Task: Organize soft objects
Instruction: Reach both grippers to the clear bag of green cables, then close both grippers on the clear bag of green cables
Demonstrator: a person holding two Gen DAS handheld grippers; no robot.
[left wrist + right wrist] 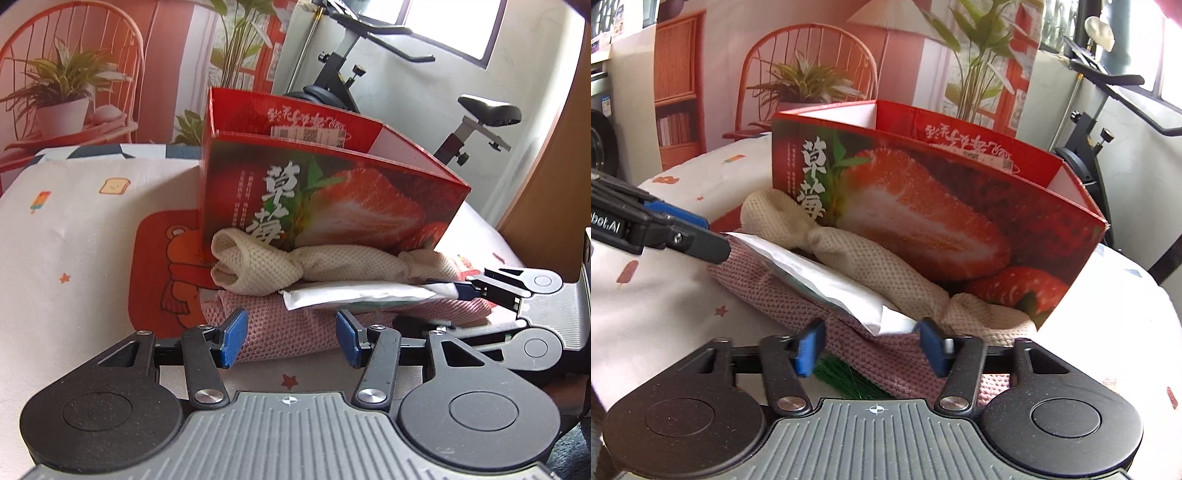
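pink cloth: a knitted pink piece, laid flat on the counter in front of the red box; it carries the other soft things.
cream cloth: a mesh-knit piece tied in a knot, laid on the pink cloth and pressed against the box's front wall.
white packet: a flat white pouch, laid across the pink cloth just beside the cream cloth; one end is seen between the right jaws.
right gripper: jaws set partly apart over the near edge of the pink cloth; the right pad is seen at the packet's corner, the left pad is clear of it; a firm grip cannot be told.
left gripper: jaws partly apart, straddling the pink cloth's edge; pads not seen pressing on it.
red box: open-topped, strawberry print, standing behind the cloths.
counter: covered with a pale printed sheet.
background: exercise bike beside a printed backdrop.
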